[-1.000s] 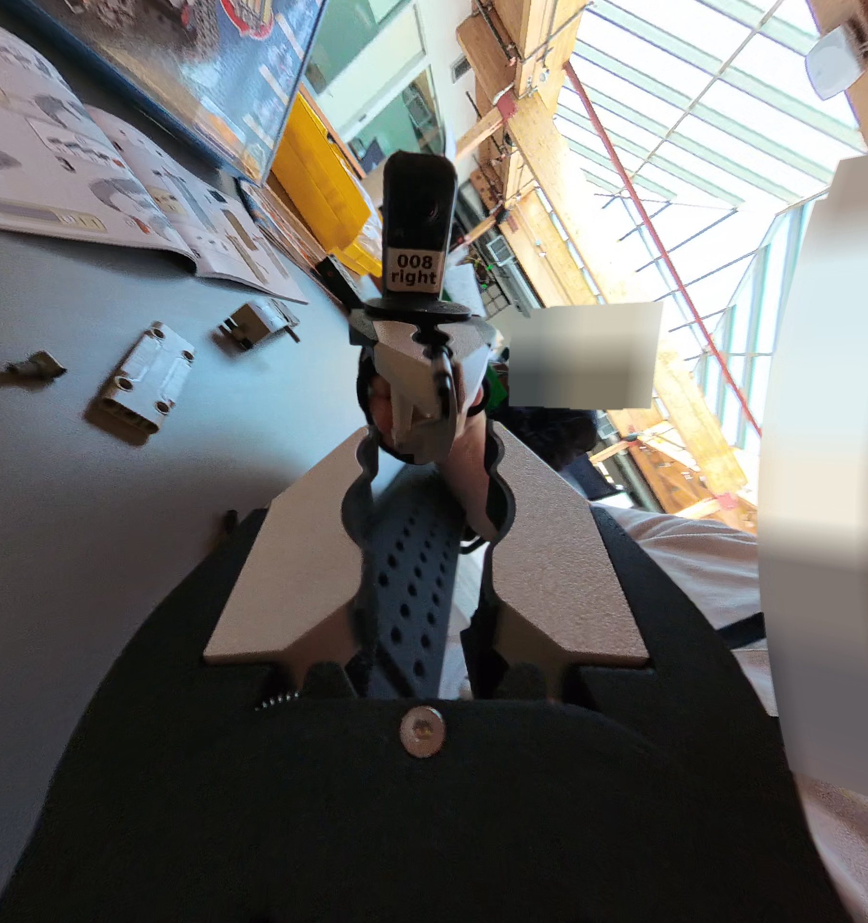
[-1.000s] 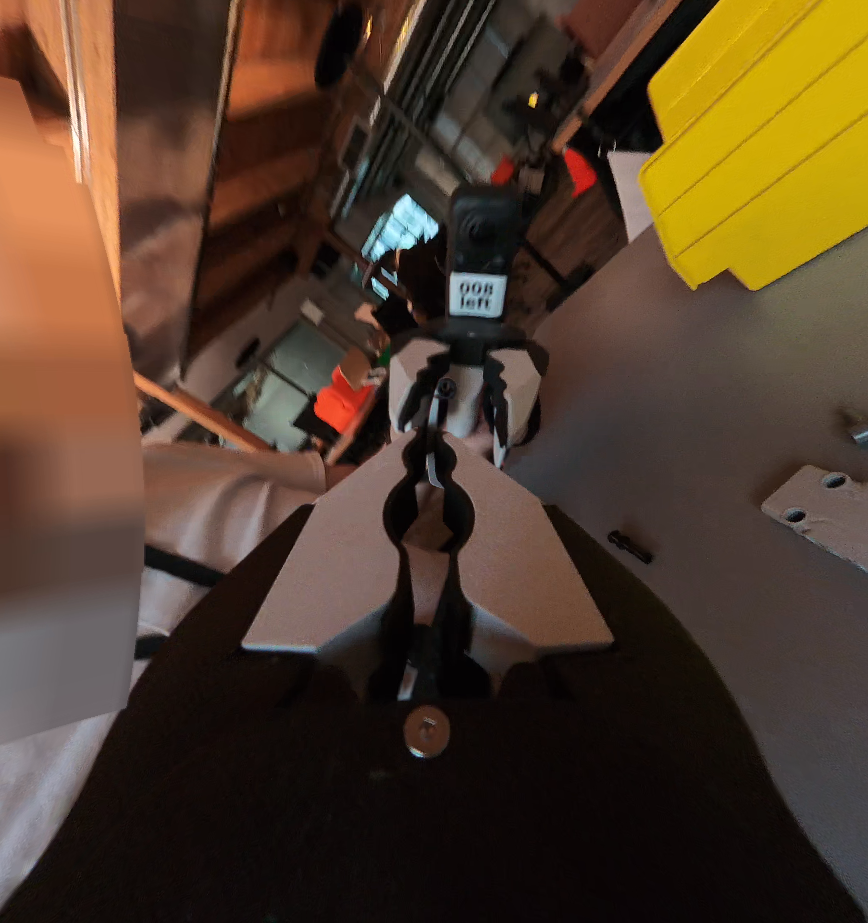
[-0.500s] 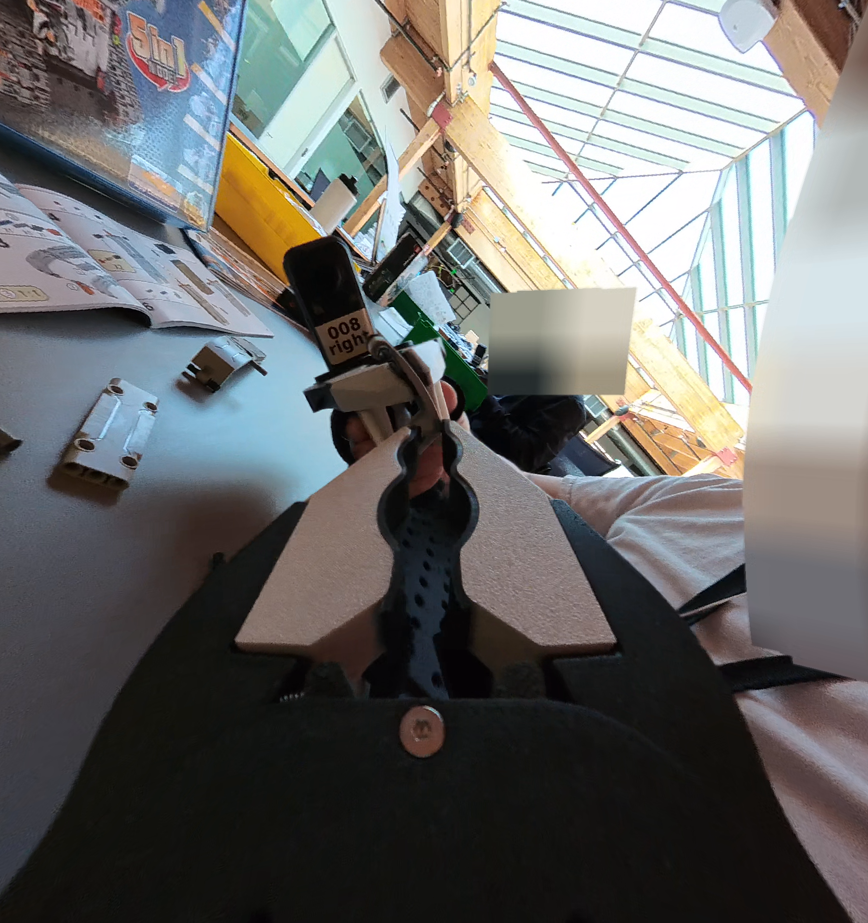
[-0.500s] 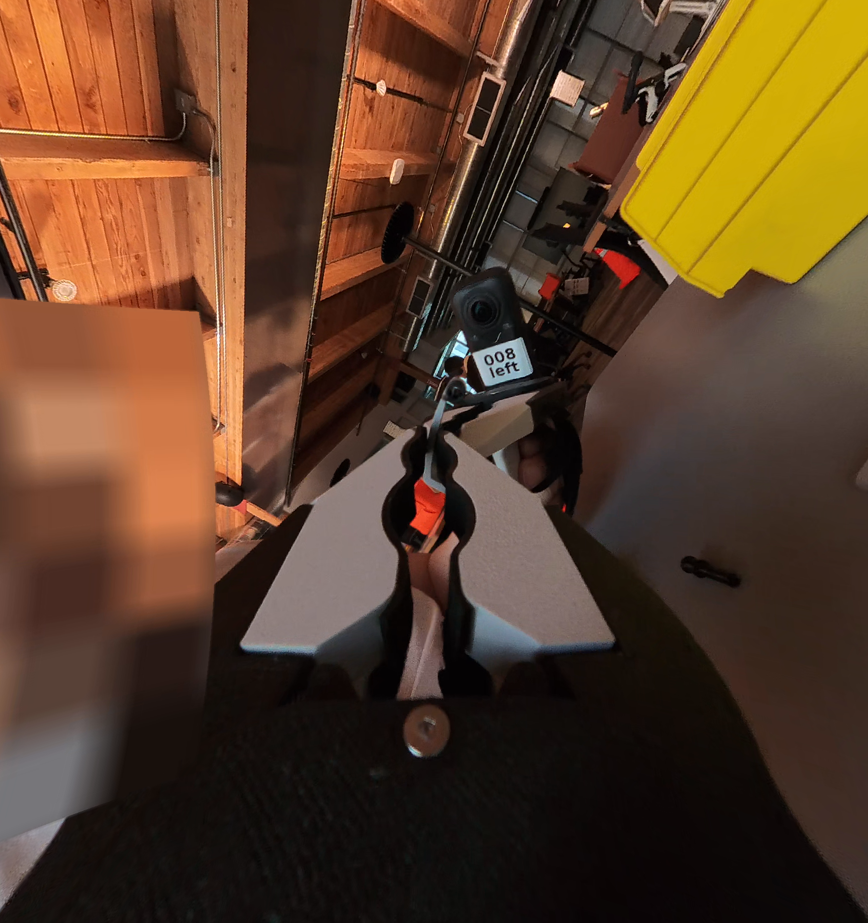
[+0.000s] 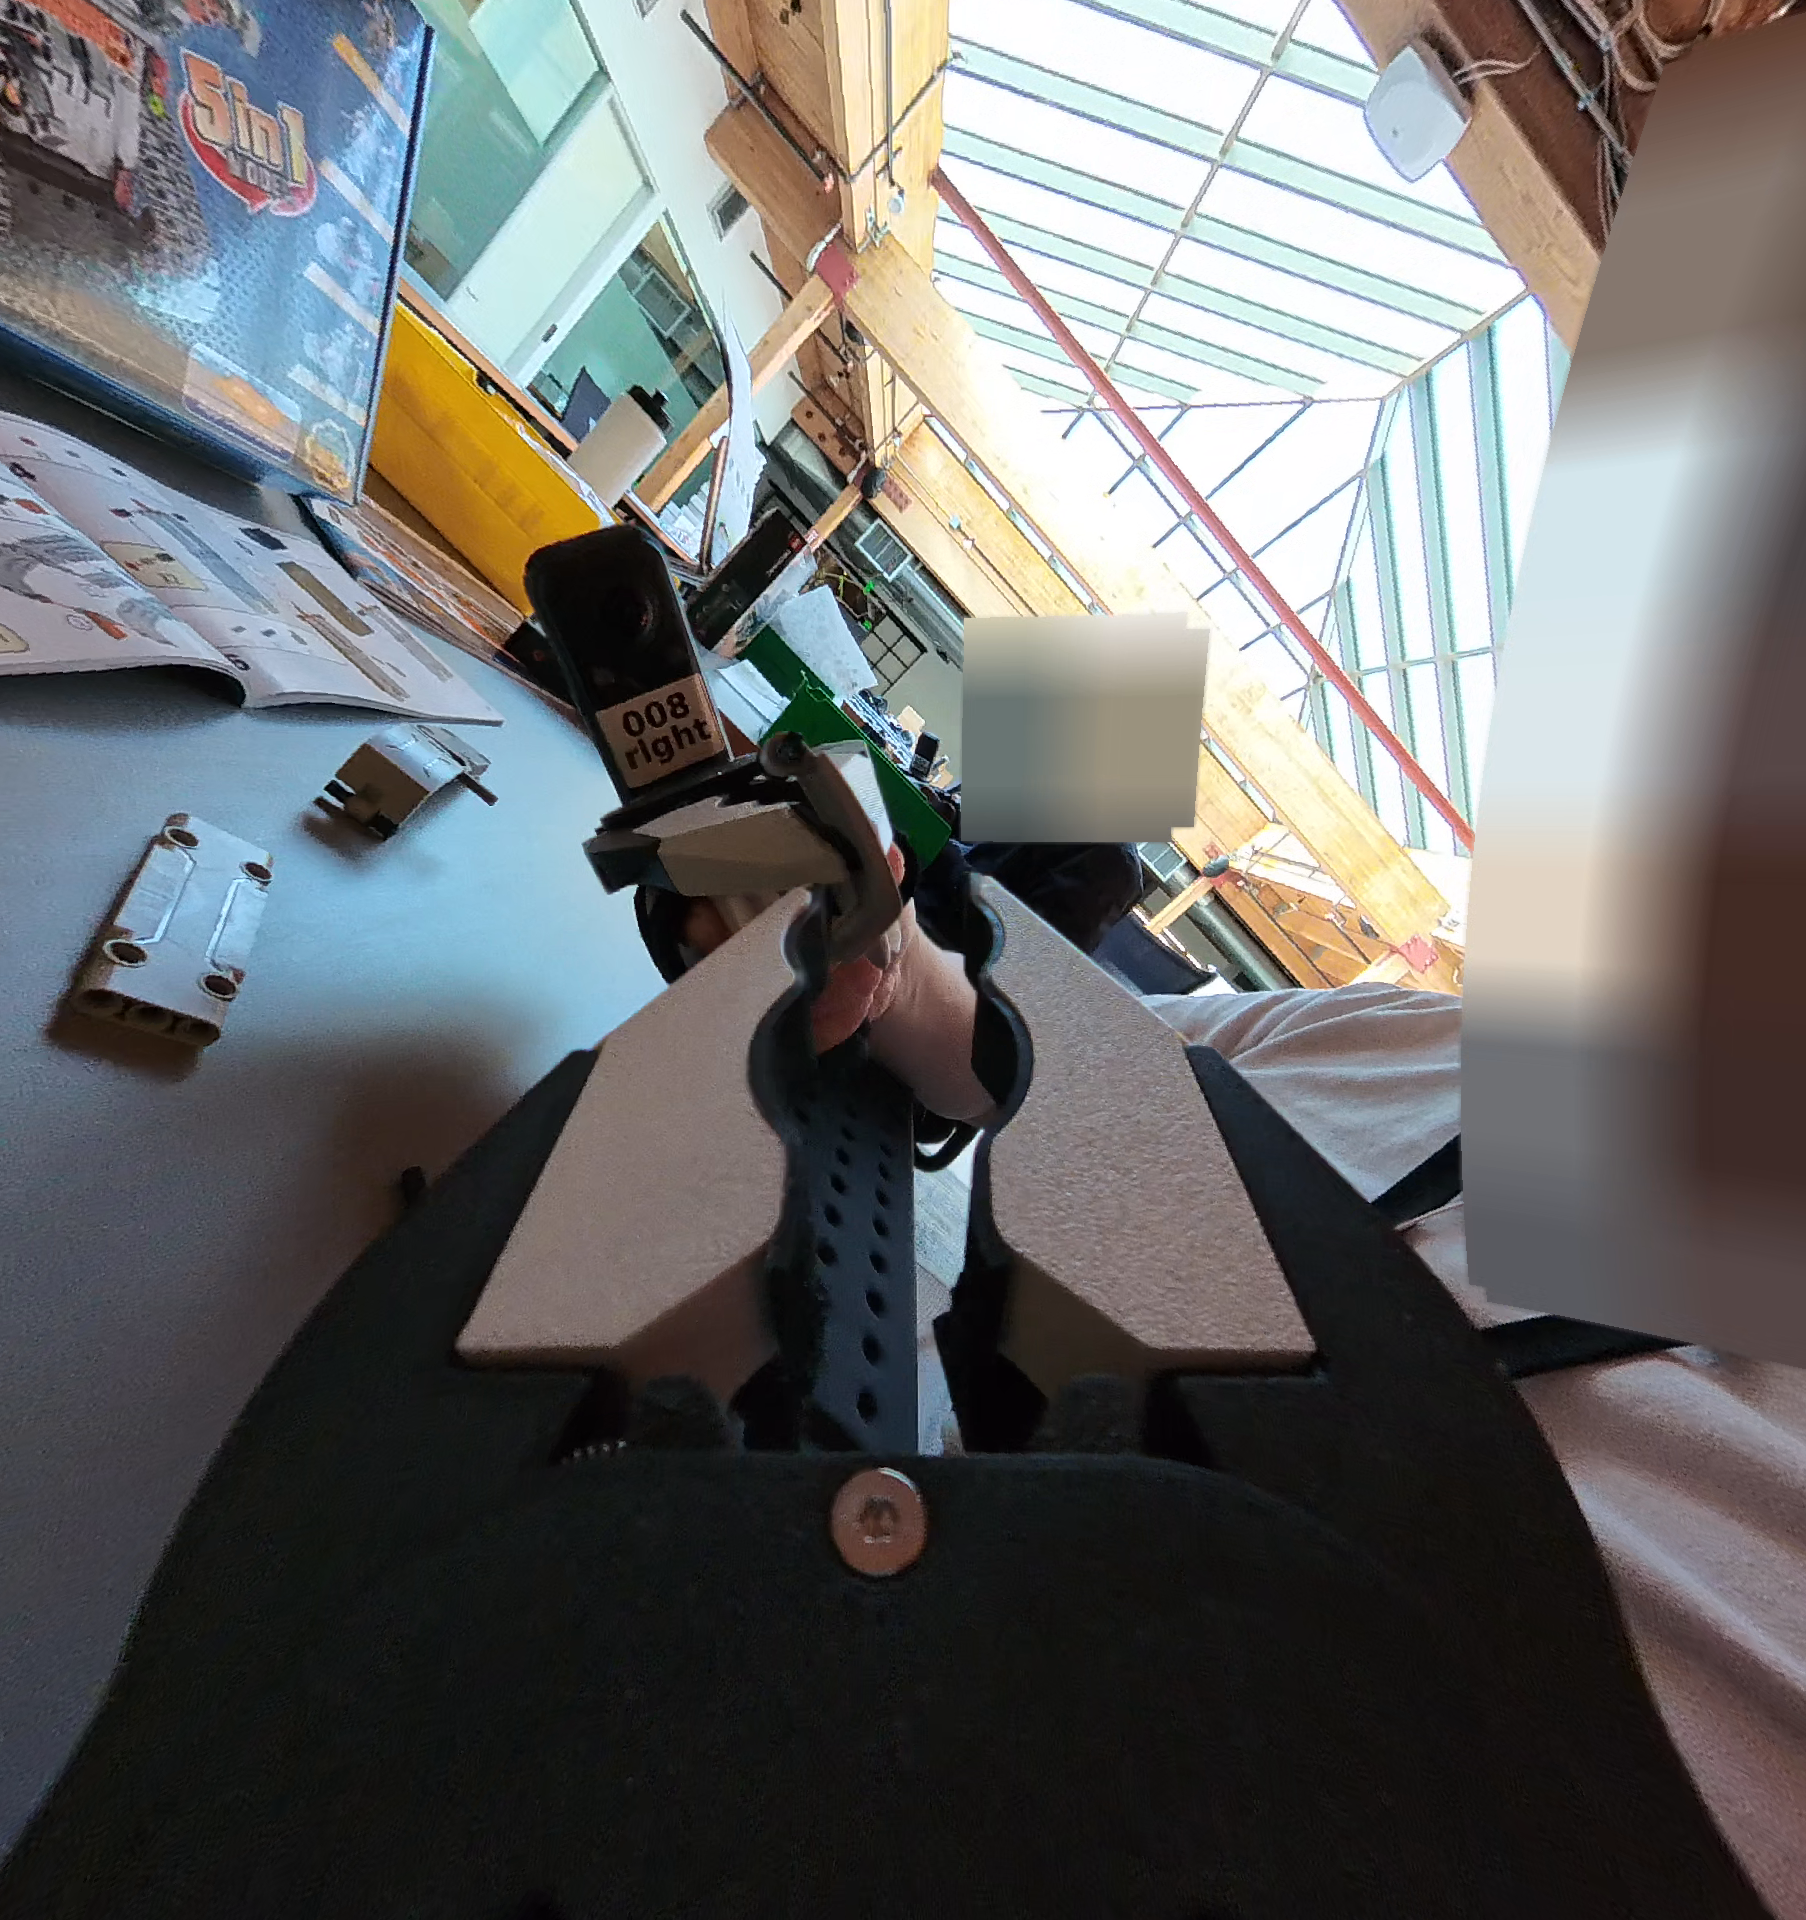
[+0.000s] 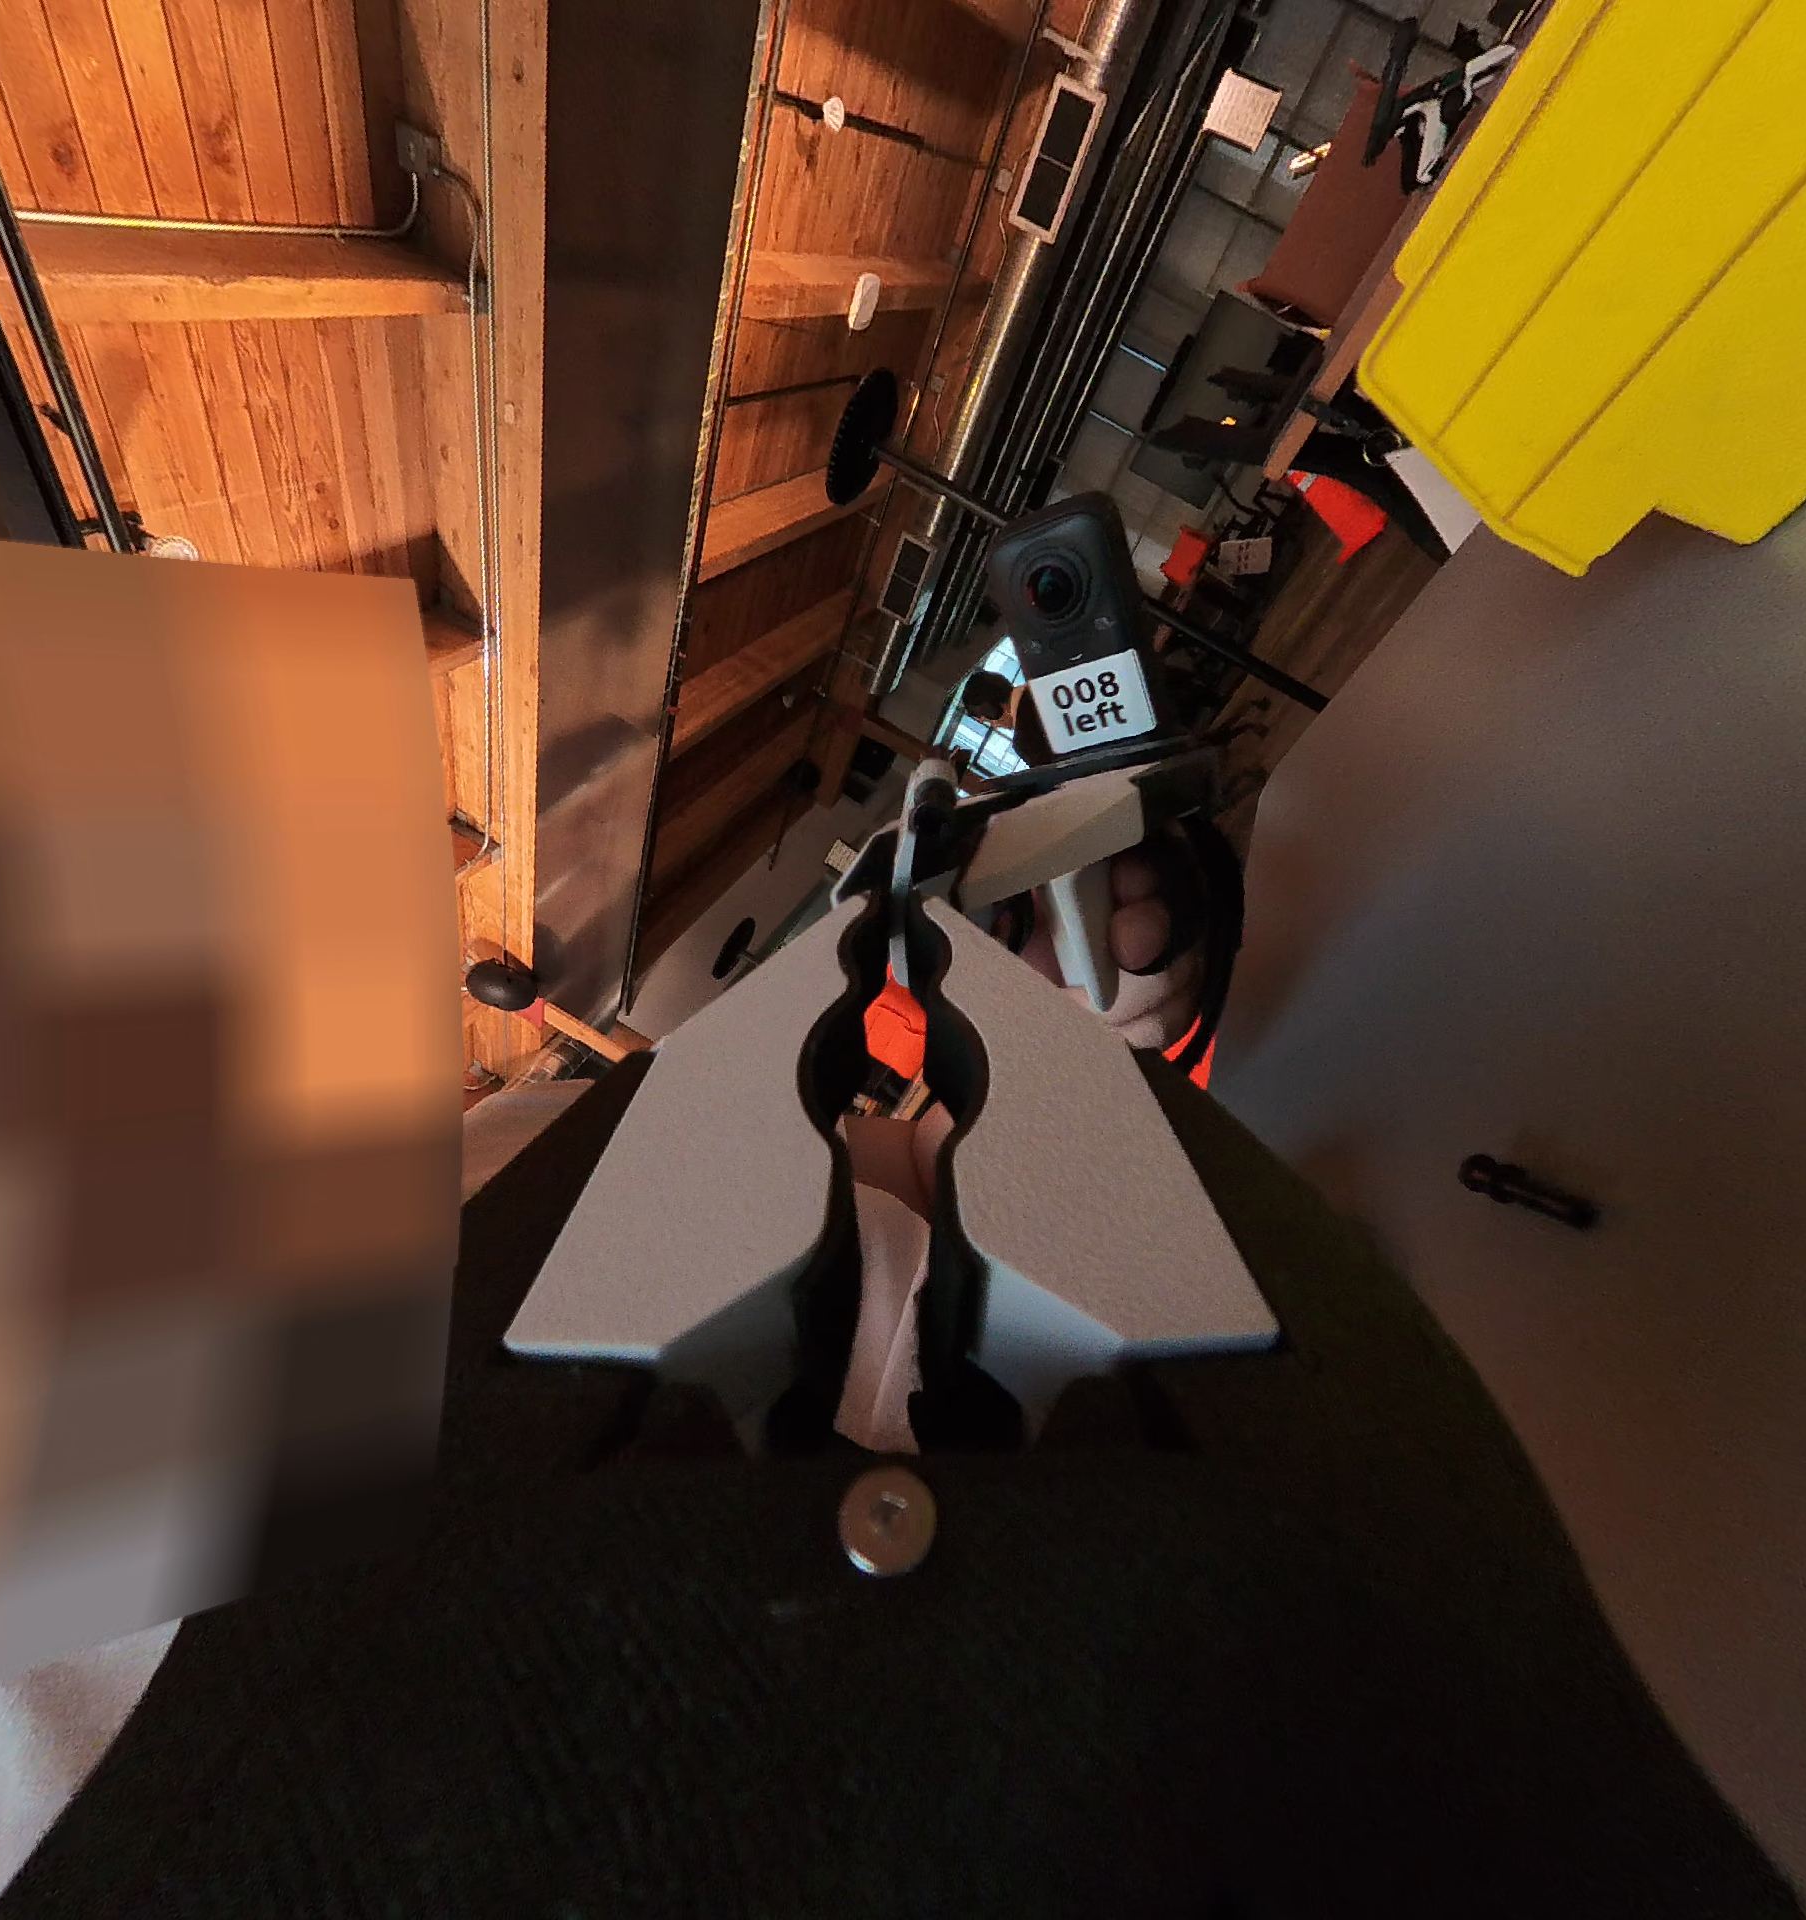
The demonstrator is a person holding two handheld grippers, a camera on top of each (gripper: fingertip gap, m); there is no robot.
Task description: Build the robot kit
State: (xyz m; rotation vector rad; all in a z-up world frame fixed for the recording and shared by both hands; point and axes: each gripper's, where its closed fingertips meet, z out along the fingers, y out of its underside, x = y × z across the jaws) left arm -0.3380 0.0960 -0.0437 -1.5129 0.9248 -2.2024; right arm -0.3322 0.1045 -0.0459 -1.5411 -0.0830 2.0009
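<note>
My left gripper (image 5: 894, 914) is open by a narrow gap. A dark blue perforated beam (image 5: 852, 1247) lies between its fingers, against the left one. The beam's far end meets a grey piece with a pin (image 5: 857, 873), which sits in my right gripper (image 5: 816, 831) just ahead. In the right wrist view my right gripper (image 6: 904, 920) is shut on a thin dark strip (image 6: 909, 894), seen edge-on, with a pale pin at its tip. The left gripper (image 6: 992, 842) shows just beyond it. Both are held above the grey table (image 5: 255, 1143).
On the table lie a white panel piece (image 5: 177, 925), a small grey piece (image 5: 400, 774), an open instruction booklet (image 5: 151, 603) and a black pin (image 6: 1522, 1190). A toy box (image 5: 172, 208) and a yellow bin (image 6: 1657, 260) stand behind. A person's white sleeve (image 5: 1346, 1039) is at right. My left and right fingertips are right by each other.
My left jaws were wide open around the beam, closed on it half a second ago, and now stand slightly apart. Both grippers have tilted. The right gripper has stayed shut.
</note>
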